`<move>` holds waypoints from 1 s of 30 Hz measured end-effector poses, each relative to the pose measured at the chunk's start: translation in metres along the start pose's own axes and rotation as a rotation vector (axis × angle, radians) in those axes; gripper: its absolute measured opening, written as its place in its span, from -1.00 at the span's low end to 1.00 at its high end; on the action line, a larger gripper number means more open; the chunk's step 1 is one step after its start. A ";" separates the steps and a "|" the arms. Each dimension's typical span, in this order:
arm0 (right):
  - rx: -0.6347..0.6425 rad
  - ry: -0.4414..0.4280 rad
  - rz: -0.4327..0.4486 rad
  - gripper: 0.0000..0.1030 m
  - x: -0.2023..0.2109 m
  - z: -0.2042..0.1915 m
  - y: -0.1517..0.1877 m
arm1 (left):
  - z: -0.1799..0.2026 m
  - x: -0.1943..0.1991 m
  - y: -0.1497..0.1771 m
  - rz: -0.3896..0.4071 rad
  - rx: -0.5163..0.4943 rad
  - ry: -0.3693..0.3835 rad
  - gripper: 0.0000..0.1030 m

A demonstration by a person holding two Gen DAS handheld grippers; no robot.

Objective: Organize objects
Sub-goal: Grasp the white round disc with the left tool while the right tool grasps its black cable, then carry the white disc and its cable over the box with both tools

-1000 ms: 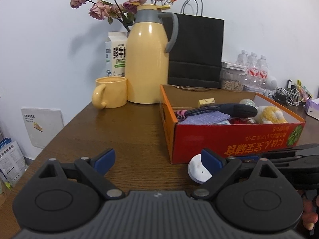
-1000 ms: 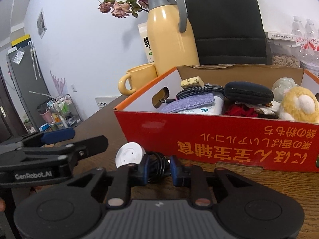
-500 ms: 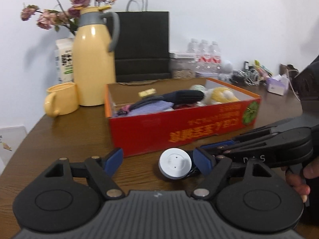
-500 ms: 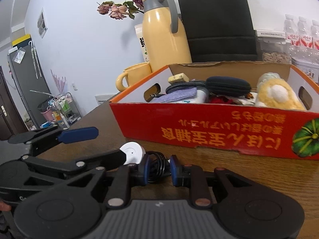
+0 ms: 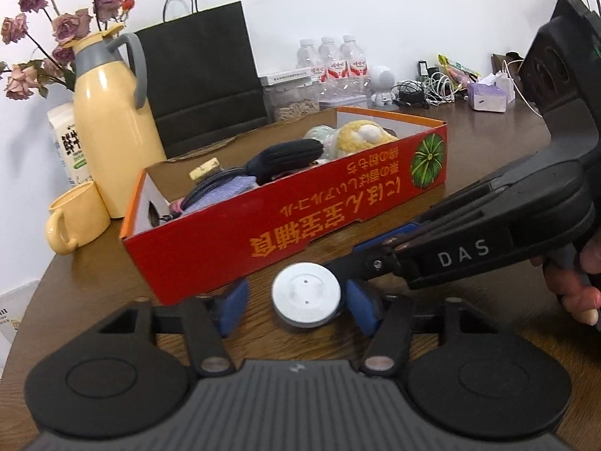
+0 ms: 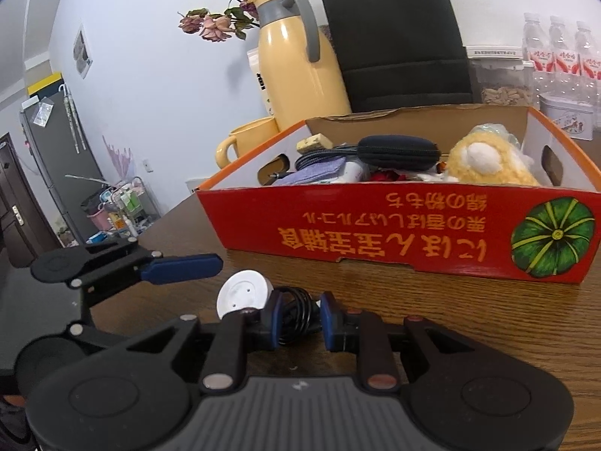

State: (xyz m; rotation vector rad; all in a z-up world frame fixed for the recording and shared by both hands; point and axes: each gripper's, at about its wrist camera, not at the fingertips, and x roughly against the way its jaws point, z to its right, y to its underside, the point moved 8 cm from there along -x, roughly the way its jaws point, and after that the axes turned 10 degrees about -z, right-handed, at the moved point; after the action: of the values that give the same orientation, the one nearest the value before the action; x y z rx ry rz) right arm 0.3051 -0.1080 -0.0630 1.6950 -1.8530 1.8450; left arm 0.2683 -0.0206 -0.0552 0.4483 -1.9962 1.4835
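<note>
A white round charger puck (image 5: 306,293) with a coiled black cable (image 6: 298,310) lies on the wooden table in front of the red cardboard box (image 5: 300,233). My left gripper (image 5: 296,306) is open, its blue pads on either side of the puck; the right pad sits close to it. My right gripper (image 6: 296,317) is shut on the black cable, just right of the puck (image 6: 244,291). The box (image 6: 413,233) holds a black pouch (image 6: 398,150), a yellow plush toy (image 6: 484,165), a purple cloth and other items.
A yellow thermos (image 5: 112,112), yellow mug (image 5: 75,218), milk carton, dried flowers and a black paper bag (image 5: 203,75) stand behind the box. Water bottles (image 5: 330,60), a jar, cables and a tissue pack (image 5: 486,94) are at the back right.
My left gripper has swung right and moved in around the puck, its fingers narrowing. My right gripper has stayed shut on the cable.
</note>
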 end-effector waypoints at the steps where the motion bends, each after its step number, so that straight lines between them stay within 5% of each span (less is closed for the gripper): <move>1: -0.001 0.000 0.000 -0.61 0.000 0.001 0.000 | 0.002 0.000 0.000 0.000 -0.002 0.021 -0.14; 17: 0.055 0.041 0.010 -0.61 0.001 -0.006 0.001 | -0.005 0.011 0.002 0.036 0.062 0.001 -0.24; 30: 0.078 0.092 0.054 -0.64 0.010 -0.007 0.000 | -0.036 0.023 0.003 0.092 0.232 -0.070 -0.24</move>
State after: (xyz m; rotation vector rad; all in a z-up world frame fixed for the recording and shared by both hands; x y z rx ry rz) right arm 0.2969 -0.1094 -0.0546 1.5674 -1.8322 2.0053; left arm 0.2588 0.0169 -0.0361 0.5173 -1.9279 1.7895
